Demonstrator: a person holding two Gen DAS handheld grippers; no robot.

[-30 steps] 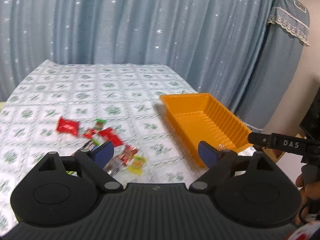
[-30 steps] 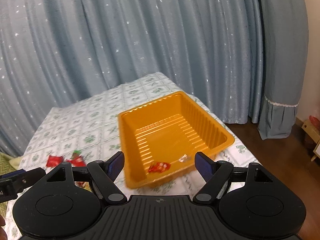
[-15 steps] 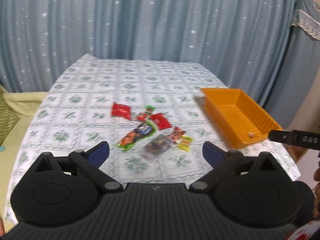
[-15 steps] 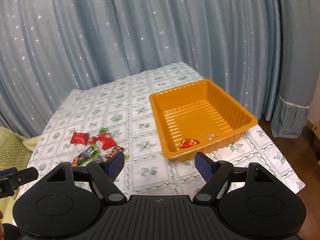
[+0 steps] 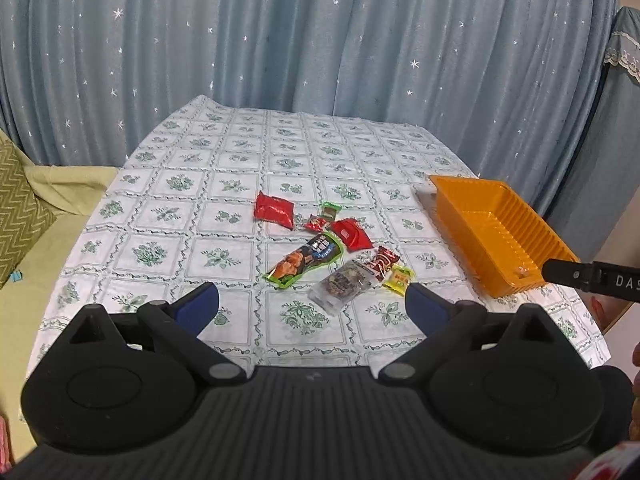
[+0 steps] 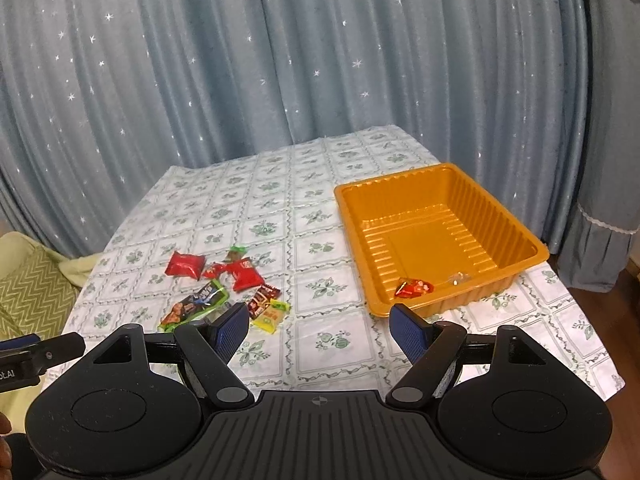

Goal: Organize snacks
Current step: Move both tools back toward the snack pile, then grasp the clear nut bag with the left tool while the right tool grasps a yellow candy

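Several snack packets lie in a loose heap on the tablecloth: a red packet (image 5: 274,210) (image 6: 185,265), a long green-edged packet (image 5: 306,260) (image 6: 196,306), a clear packet with dark contents (image 5: 344,284) and a yellow candy (image 5: 398,278) (image 6: 272,314). An orange tray (image 5: 472,184) (image 6: 516,236) stands to their right, holding a red-orange wrapped snack (image 6: 414,287) and a small clear candy (image 6: 459,277). My left gripper (image 5: 312,308) hangs open just short of the heap, nothing between its fingers. My right gripper (image 6: 320,326) is open and empty, before the tray's near left corner.
A floral cloth (image 5: 224,216) covers the table, with its near edge below both grippers. Blue starred curtains (image 5: 320,60) hang close behind. A green zigzag cushion (image 5: 20,208) lies at the left. Wooden floor (image 6: 612,300) shows to the right of the table.
Both grippers have drawn back from the tray, which now looks smaller and further right. The left view has swung onto the snack heap, and the left jaws have widened a little.
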